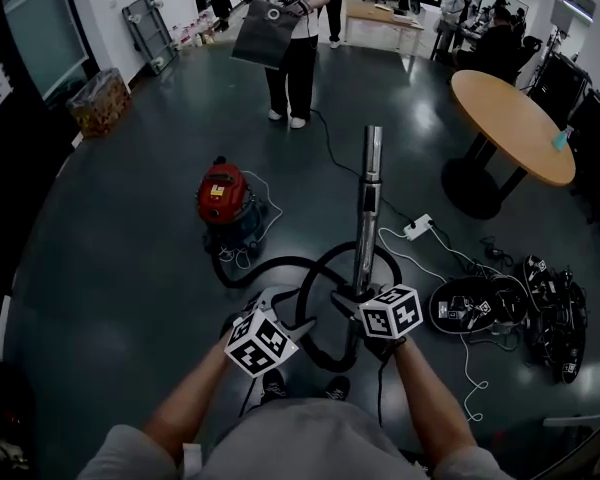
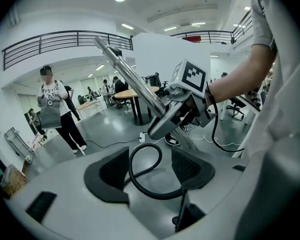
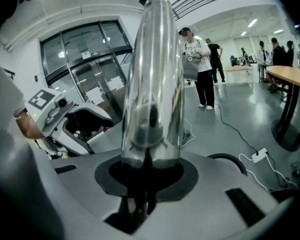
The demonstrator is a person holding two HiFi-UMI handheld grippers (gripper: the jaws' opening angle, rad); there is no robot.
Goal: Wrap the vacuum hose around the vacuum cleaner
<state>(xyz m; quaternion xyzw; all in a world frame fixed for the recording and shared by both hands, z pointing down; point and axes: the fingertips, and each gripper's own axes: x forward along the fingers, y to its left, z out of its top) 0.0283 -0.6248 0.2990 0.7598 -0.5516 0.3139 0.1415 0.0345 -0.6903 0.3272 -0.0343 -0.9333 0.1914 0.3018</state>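
Note:
The red vacuum cleaner [image 1: 223, 196] stands on the dark floor ahead and to the left. Its black hose [image 1: 280, 265] runs from it in loops to just in front of me. My right gripper [image 1: 362, 294] is shut on the lower end of the shiny metal wand [image 1: 368, 200], which points away from me. The wand [image 3: 152, 84] fills the right gripper view and rises from between the jaws. My left gripper [image 1: 272, 306] hangs open just left of the wand. A loop of hose [image 2: 140, 170] shows between its dark pads [image 2: 107, 171], and neither pad presses on it.
A person with a dark bag [image 1: 285, 28] stands beyond the vacuum. A white power strip [image 1: 417, 227] and its cable lie right of the wand. A round wooden table [image 1: 510, 123] stands at the right, with black gear [image 1: 520, 308] heaped on the floor below it.

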